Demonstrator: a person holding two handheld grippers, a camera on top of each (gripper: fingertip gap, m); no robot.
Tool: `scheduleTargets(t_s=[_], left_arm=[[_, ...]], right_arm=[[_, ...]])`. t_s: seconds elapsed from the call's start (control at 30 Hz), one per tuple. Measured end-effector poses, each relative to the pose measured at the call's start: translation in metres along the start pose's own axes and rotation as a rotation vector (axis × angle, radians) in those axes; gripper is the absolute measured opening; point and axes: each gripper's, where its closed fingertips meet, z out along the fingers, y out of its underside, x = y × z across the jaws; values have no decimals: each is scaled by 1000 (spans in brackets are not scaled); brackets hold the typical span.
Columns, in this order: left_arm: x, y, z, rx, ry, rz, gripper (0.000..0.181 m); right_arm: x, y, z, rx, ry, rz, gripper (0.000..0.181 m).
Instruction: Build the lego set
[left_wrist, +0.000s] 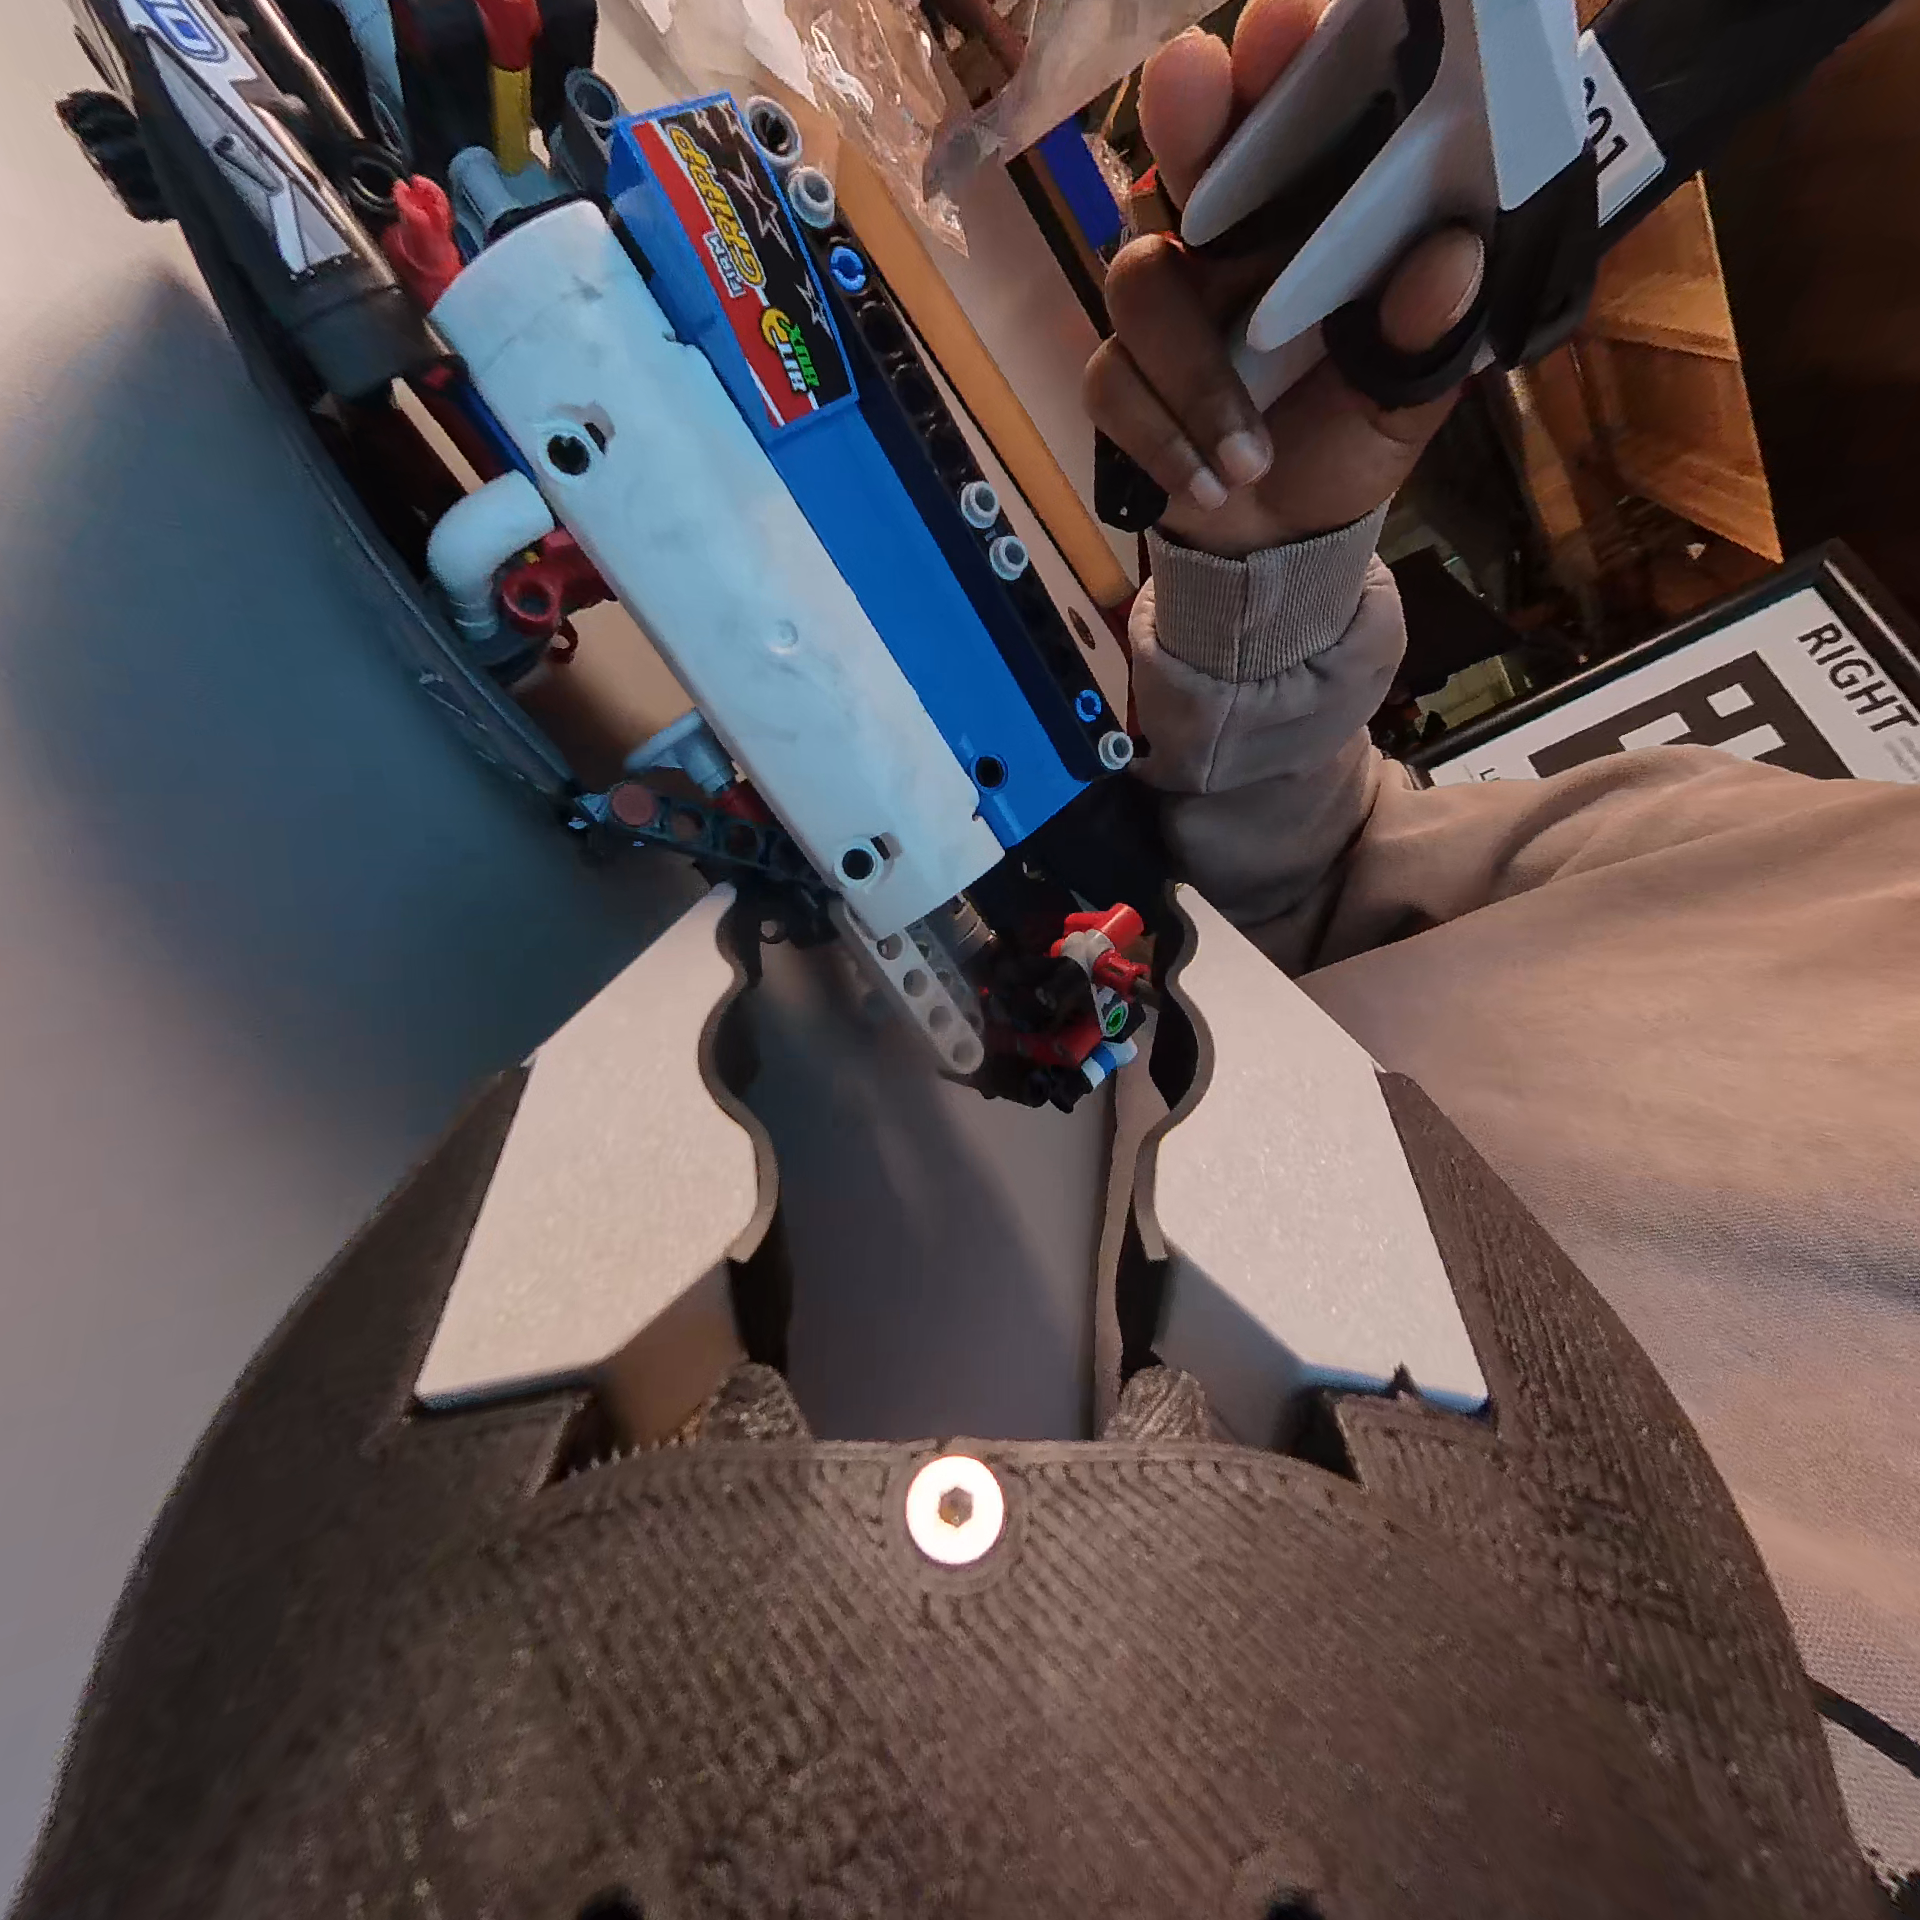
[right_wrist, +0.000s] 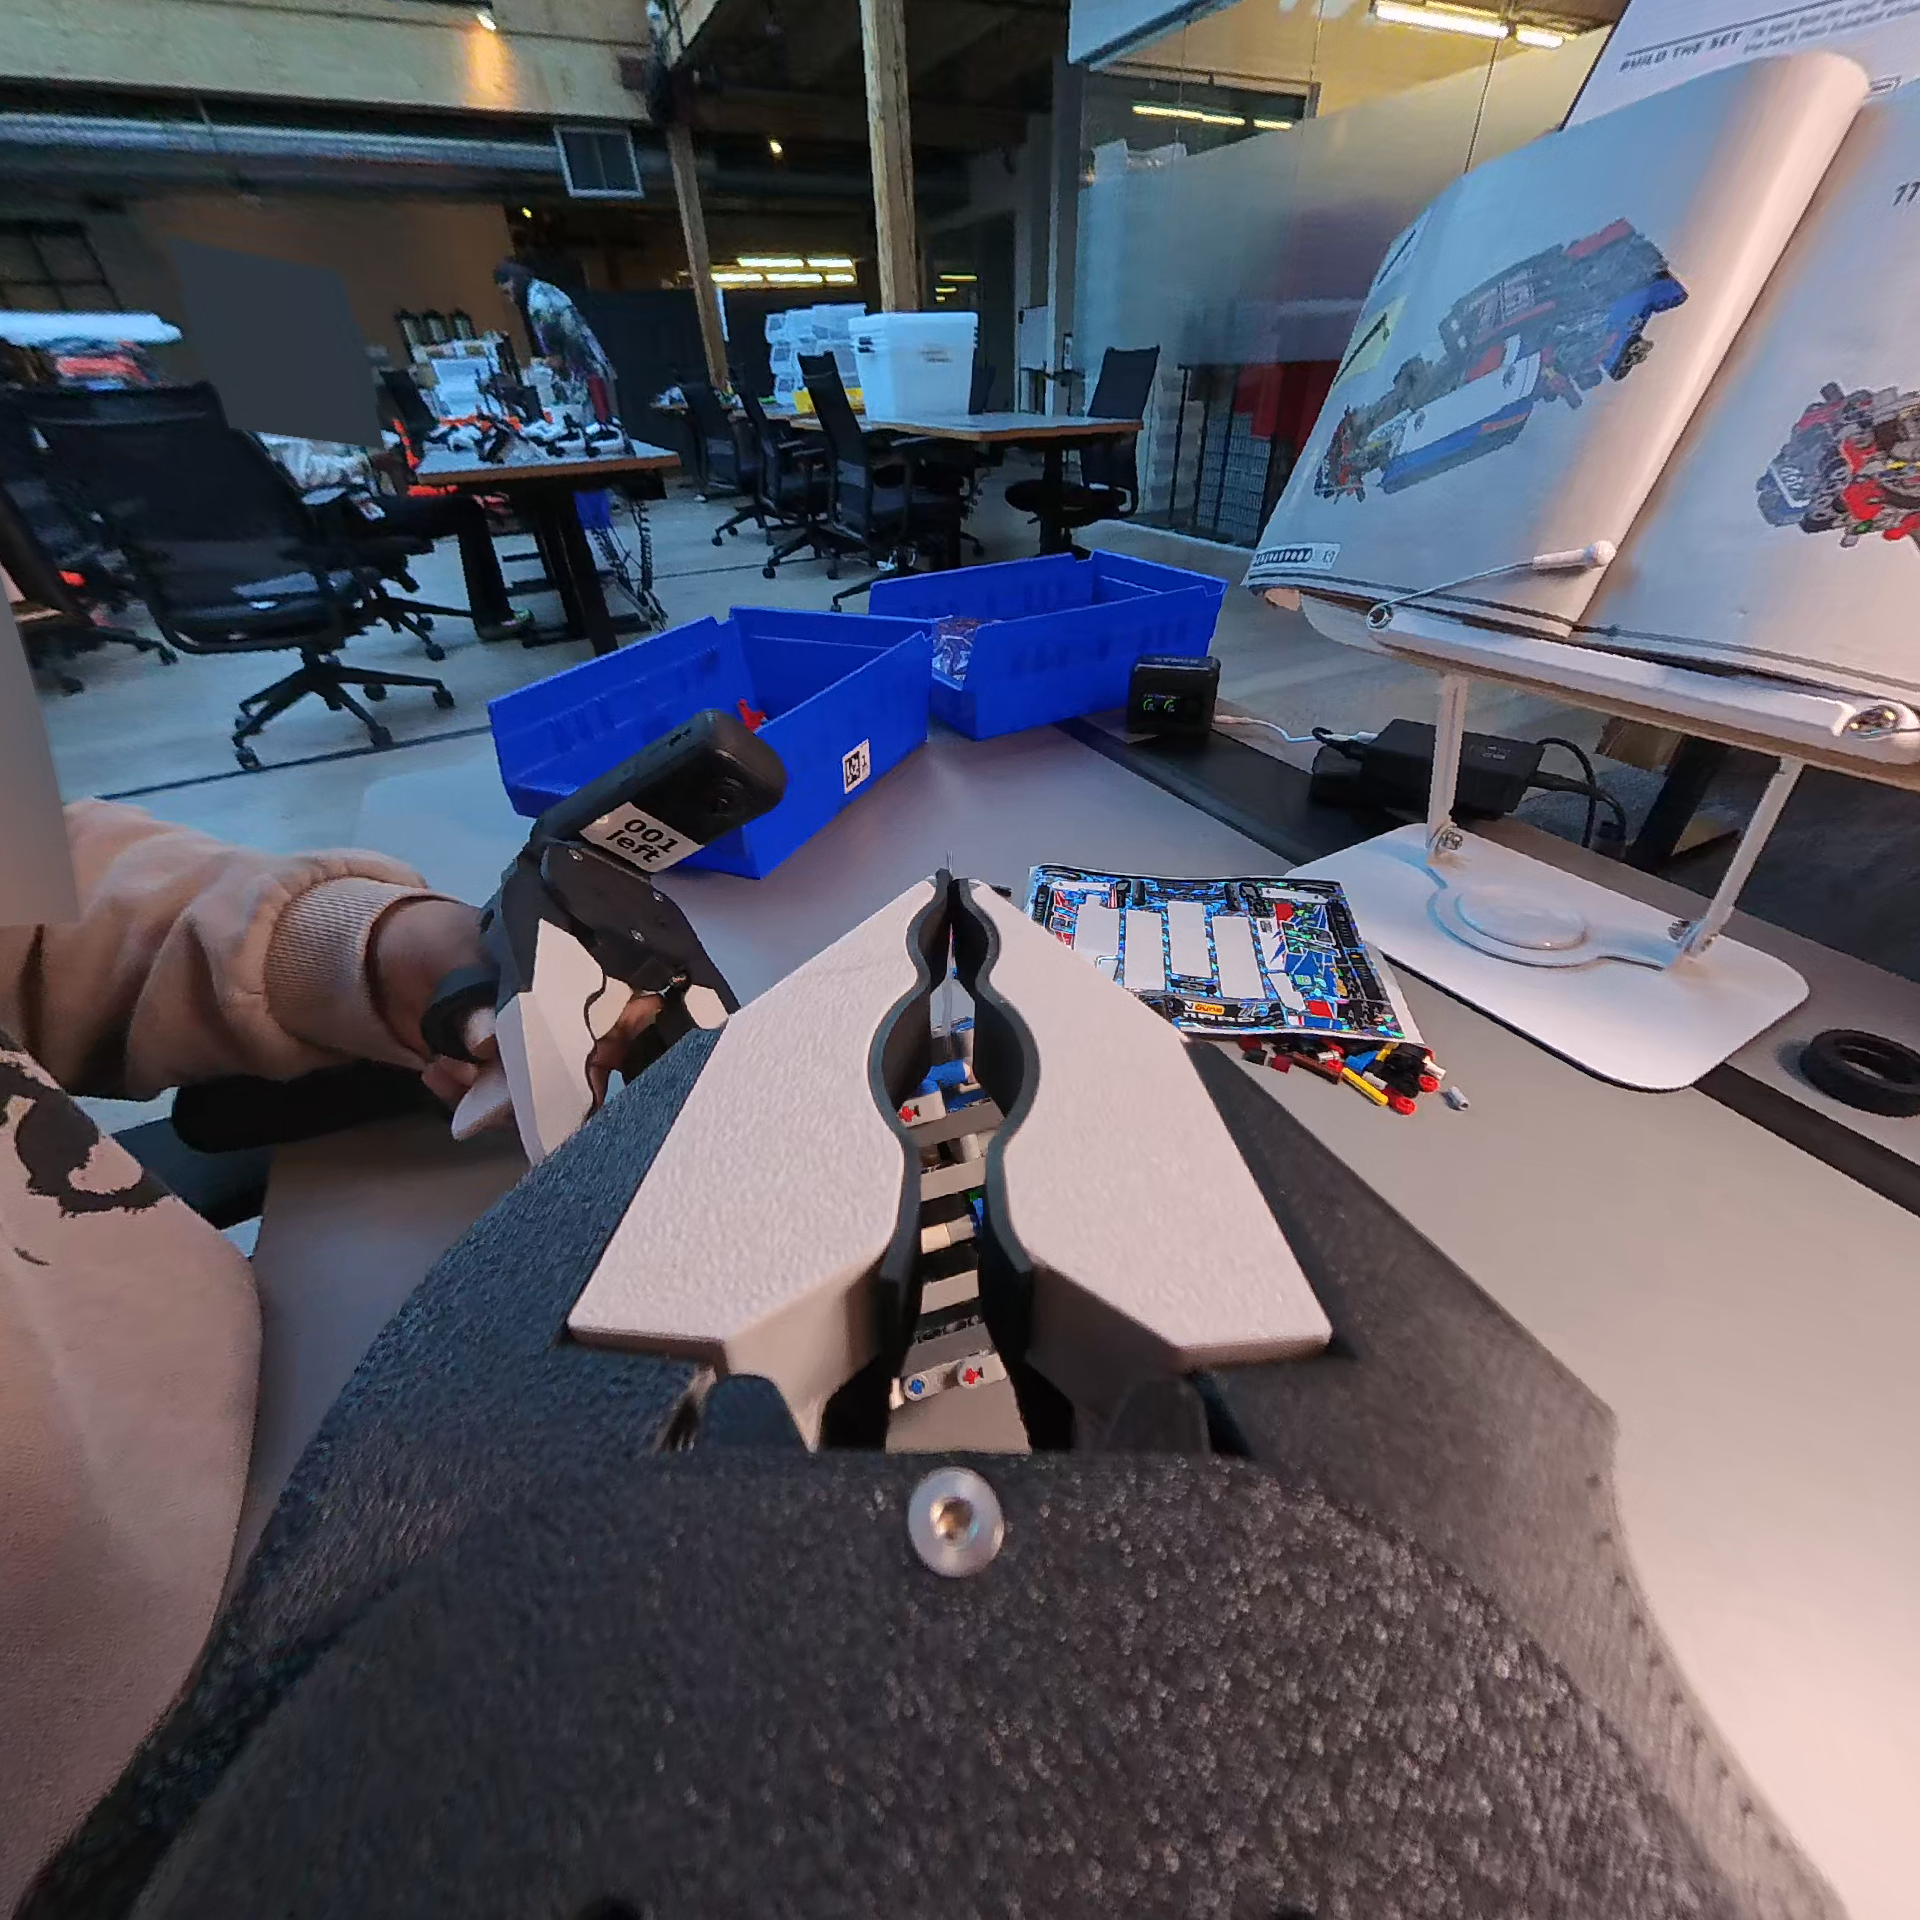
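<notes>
Lego model lies before the spread left hand-held gripper; right hand-held gripper clenched.

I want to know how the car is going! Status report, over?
Left gripper open, fingers either side of the lego car tail. Right gripper shut; what it pinches unclear. Loose pieces and sticker sheet wait on the table. Nothing blocking.
</notes>
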Motion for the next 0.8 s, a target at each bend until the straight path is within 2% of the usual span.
scheduleTargets(t_s=[0.13,0.43,0.53,0.67,0.8], left_arm=[[4,-1,8,17,2,5,72],[20,-3,75,2,63,4,72],[33,-7,90,12,165,-63,78],[57,9,86,-68,292,-111,74],[53,12,56,-108,214,55,62]], right_arm=[[-1,1,7,-6,-10,-7,0],[3,-9,-3,21,4,-7,0],[8,-10,-9,27,7,21,0],[6,-14,-21,41,-4,37,0],[-9,-14,-36,35,-49,-1,0]])
